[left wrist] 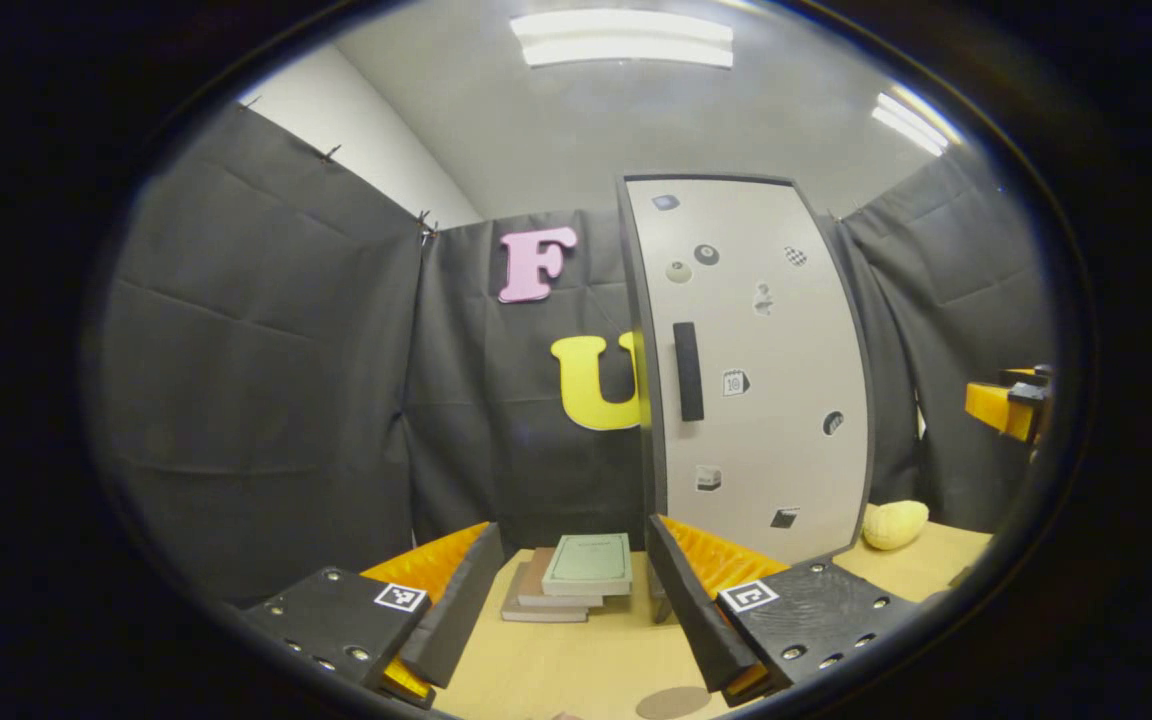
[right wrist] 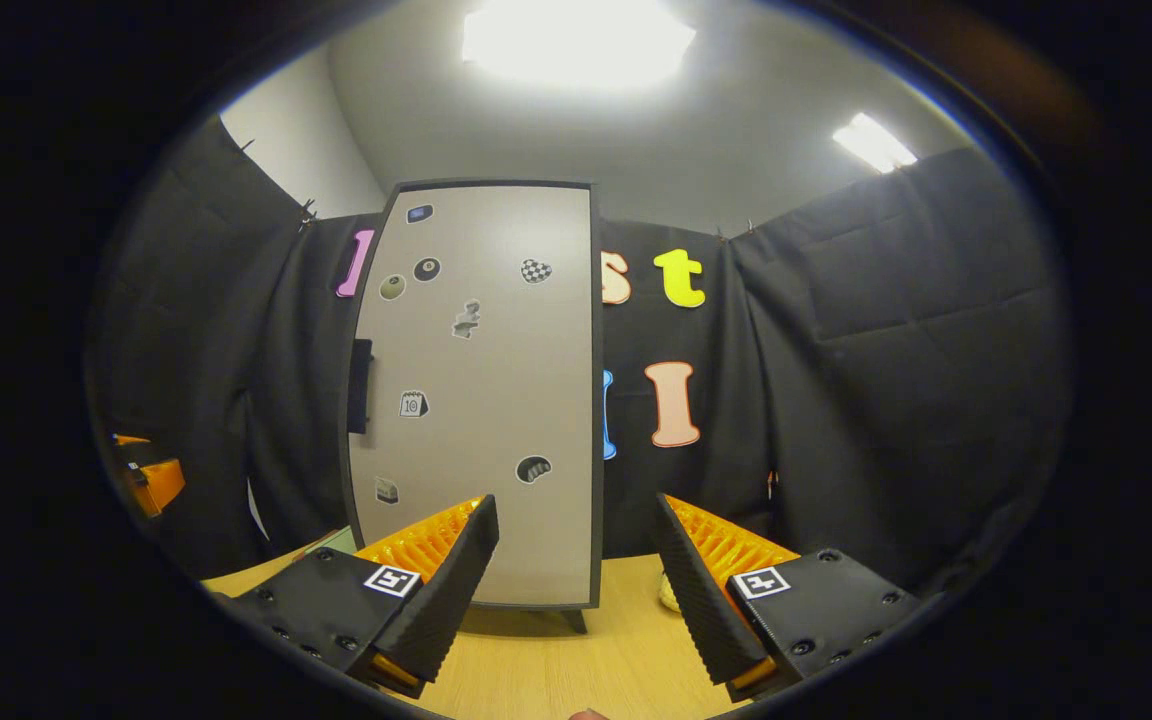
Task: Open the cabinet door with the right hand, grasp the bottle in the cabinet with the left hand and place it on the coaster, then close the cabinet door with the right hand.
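Note:
A tall grey cabinet (left wrist: 766,400) stands on the wooden table, its door shut and hiding the inside. The door carries several small stickers and a dark vertical handle (left wrist: 688,370) near its left edge. A round brown coaster (left wrist: 673,703) lies on the table just in front of my left gripper (left wrist: 572,525), which is open and holds nothing, well short of the cabinet. In the right gripper view the same cabinet door (right wrist: 481,390) faces me with its handle (right wrist: 360,385) at the left edge. My right gripper (right wrist: 576,500) is open and holds nothing, some way in front of the door.
A stack of books (left wrist: 576,575) with a green one on top lies left of the cabinet's foot. A pale yellow lumpy object (left wrist: 894,523) sits on the table to the cabinet's right. The other gripper (left wrist: 1011,405) shows at the far right edge.

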{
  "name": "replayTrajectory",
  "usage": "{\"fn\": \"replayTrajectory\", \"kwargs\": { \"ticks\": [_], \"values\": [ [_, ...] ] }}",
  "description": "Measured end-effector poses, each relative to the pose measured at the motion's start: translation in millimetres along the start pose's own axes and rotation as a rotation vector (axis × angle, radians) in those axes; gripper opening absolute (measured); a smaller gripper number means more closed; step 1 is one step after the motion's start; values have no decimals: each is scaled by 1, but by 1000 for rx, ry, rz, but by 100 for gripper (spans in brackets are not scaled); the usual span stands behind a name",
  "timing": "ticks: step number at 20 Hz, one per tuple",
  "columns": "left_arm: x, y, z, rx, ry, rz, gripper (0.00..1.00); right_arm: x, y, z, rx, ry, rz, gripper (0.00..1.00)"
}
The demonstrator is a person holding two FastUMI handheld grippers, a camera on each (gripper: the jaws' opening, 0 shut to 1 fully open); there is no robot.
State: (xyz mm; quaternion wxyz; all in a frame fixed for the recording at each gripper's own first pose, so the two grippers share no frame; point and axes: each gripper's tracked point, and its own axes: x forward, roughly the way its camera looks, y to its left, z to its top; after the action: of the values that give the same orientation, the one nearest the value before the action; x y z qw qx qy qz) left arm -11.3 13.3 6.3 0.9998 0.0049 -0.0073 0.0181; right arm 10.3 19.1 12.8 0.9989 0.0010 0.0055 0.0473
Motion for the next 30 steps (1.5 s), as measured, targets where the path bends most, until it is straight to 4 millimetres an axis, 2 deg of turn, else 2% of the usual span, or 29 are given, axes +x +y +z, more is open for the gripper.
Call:
{"fn": "replayTrajectory", "kwargs": {
  "ticks": [3, 8, 12, 17, 24, 28, 30],
  "values": [
    [-5, 19, 0, 16, -5, 35, 89, 17, 20, 9, 1, -1, 37, 97],
    [-19, 68, -2, 39, -6, 131, 88, 51, 66, 30, 14, 18, 119, 98],
    [-35, 104, -11, 66, 7, 212, 88, 75, 102, 48, 14, 7, 167, 97],
    [-54, 140, -27, 89, 45, 279, 90, 105, 147, 68, 19, -14, 220, 97],
    [-75, 189, -36, 104, 80, 366, 89, 138, 206, 75, 19, -12, 274, 98],
    [-83, 208, -42, 105, 98, 401, 89, 150, 231, 74, 18, -13, 288, 98],
    [-82, 207, -44, 102, 105, 415, 89, 161, 241, 72, 11, -3, 290, 98]
  ]
}}
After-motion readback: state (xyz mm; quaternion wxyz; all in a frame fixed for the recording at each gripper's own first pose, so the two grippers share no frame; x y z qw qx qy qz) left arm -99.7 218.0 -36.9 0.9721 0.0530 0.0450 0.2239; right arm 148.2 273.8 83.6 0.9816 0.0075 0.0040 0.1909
